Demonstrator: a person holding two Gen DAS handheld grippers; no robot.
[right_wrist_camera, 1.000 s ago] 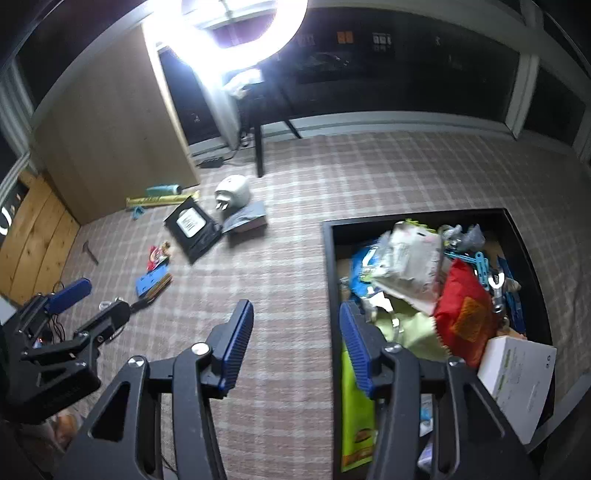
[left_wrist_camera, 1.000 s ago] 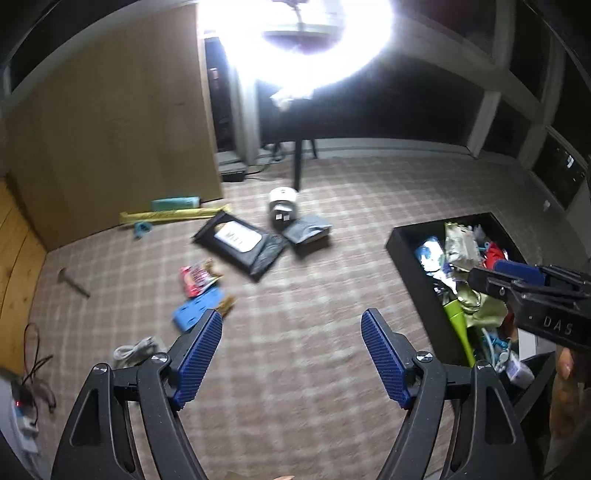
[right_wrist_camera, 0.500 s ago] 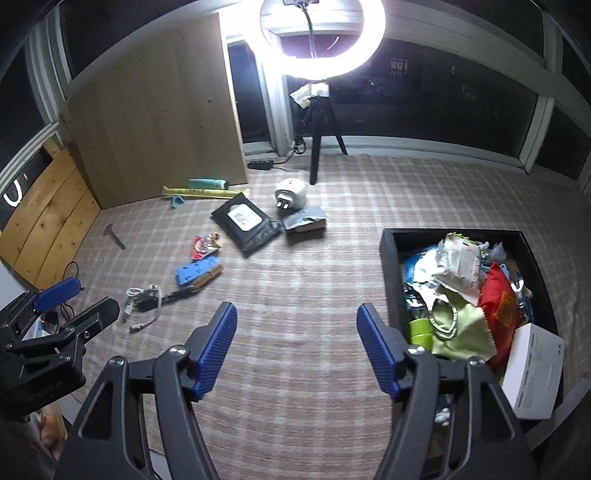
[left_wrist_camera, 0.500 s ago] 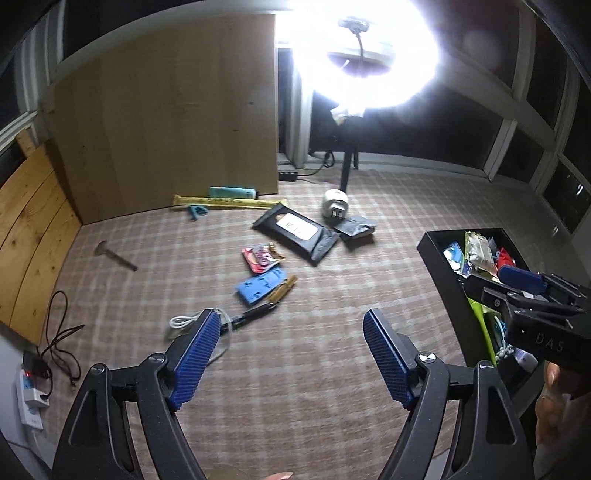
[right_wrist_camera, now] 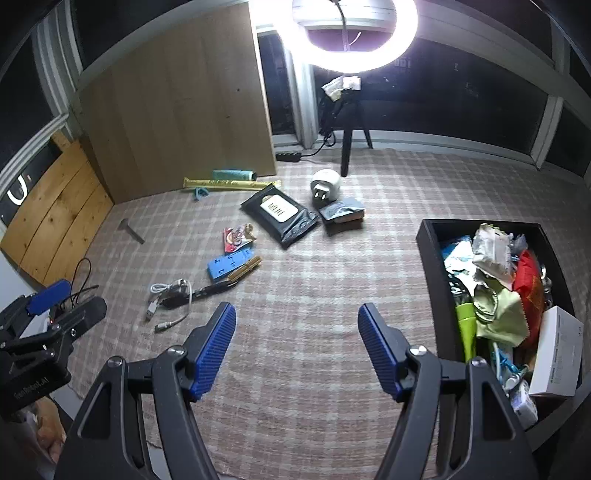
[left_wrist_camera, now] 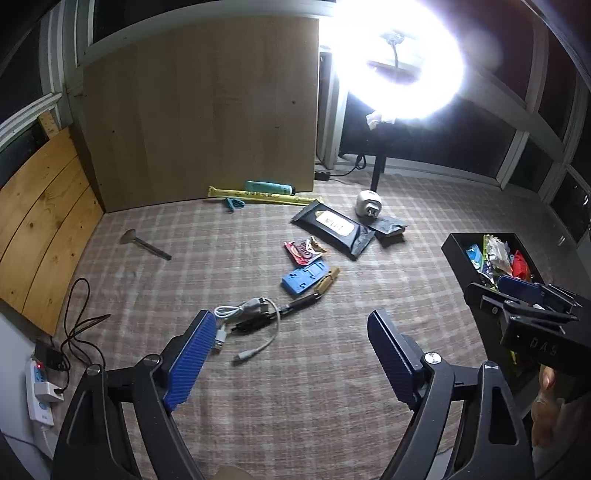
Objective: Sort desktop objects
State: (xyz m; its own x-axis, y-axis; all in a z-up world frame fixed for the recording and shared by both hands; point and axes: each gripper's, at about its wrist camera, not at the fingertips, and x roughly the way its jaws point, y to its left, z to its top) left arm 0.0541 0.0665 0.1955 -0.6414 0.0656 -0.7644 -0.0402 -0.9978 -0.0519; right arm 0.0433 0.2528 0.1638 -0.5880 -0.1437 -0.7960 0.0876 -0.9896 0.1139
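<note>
Wide bare stretch of plaid cloth on the counter (right_wrist_camera: 303,387) under both tools; wood panel (left_wrist_camera: 199,110) walls off the far left, ring light (right_wrist_camera: 351,33) on its stand at the back, black bin (right_wrist_camera: 428,236) closes the right side; power strip (left_wrist_camera: 40,391) and a dark cord sit at the near-left edge.

Loose items run in a diagonal band mid-counter: white USB cable (left_wrist_camera: 243,317) coiled over a black pen, blue plastic holder (left_wrist_camera: 304,277) touching a tan stick, red snack packet (left_wrist_camera: 303,251) just behind it, black wipes pack (left_wrist_camera: 334,229) with a white label, white plug adapter (left_wrist_camera: 367,203) beside a dark pouch, yellow recorder (left_wrist_camera: 258,195) and a teal tube along the panel; bin is heaped with wrappers, a green cloth and a white box.

Our left gripper (left_wrist_camera: 291,350) has jaws spread, empty; cable lies just ahead, touching-close to its left jaw in view; our right gripper (right_wrist_camera: 297,343) has jaws spread, empty, over bare cloth; bin just to its right, cable ahead-left.
</note>
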